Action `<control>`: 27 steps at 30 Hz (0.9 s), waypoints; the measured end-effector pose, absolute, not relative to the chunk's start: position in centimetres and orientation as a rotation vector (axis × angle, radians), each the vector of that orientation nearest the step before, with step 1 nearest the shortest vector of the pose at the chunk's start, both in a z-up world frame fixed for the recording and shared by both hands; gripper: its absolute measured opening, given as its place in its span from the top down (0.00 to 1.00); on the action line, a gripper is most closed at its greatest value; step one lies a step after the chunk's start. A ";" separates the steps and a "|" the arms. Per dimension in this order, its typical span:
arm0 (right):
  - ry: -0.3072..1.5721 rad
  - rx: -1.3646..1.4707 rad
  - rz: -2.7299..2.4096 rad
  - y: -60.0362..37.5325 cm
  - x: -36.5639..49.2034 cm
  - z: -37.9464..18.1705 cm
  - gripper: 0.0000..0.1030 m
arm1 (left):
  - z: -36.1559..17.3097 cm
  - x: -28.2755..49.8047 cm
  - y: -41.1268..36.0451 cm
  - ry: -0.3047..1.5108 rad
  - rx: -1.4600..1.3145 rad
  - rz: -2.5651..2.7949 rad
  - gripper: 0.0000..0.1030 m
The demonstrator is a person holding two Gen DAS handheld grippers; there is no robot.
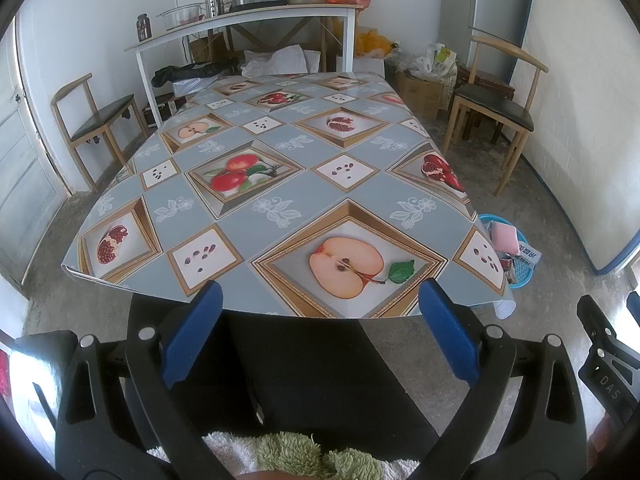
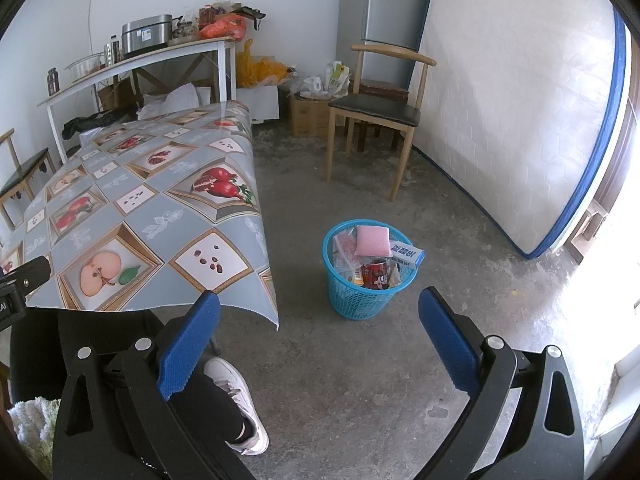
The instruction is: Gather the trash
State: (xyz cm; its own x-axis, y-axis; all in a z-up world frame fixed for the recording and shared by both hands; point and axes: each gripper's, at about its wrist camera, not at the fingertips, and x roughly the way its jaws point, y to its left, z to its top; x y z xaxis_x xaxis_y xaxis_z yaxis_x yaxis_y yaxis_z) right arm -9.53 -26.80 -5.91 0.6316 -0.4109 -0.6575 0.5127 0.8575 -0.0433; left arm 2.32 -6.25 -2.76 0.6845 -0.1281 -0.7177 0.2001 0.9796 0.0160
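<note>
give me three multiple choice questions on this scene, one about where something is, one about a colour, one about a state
1. Where is the waste basket?
A. on the table
B. on the floor beside the table
C. on the chair

2. What colour is the basket?
A. blue
B. red
C. white

3. How are the right hand-held gripper and left hand-held gripper?
A. both open and empty
B. both shut on trash
C. one holds a can

Answers:
1. B, it stands on the concrete floor past the table's overhanging cloth edge.
2. A, its mesh wall is bright blue.
3. A, in each wrist view the blue pads stand wide apart with nothing between them; the red can lies in the basket.
</note>
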 end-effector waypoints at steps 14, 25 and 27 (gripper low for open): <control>0.710 0.150 -0.530 -26.8 -9.4 -5.7 0.06 | -2.7 2.3 -6.2 0.797 0.095 -0.184 0.08; 0.701 0.140 -0.522 -26.9 -9.2 -4.8 0.06 | -2.7 2.4 -6.2 0.796 0.094 -0.186 0.08; 0.701 0.143 -0.522 -26.8 -9.2 -4.8 0.06 | -2.7 2.4 -6.1 0.797 0.095 -0.187 0.08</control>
State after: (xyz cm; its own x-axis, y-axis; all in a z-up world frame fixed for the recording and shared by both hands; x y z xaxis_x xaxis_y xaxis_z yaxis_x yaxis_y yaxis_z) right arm -9.24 -26.85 -4.84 0.6426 -0.4097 -0.6474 0.5032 0.8629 -0.0466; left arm 2.39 -6.14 -2.75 0.6838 -0.1305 -0.7179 0.2020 0.9793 0.0144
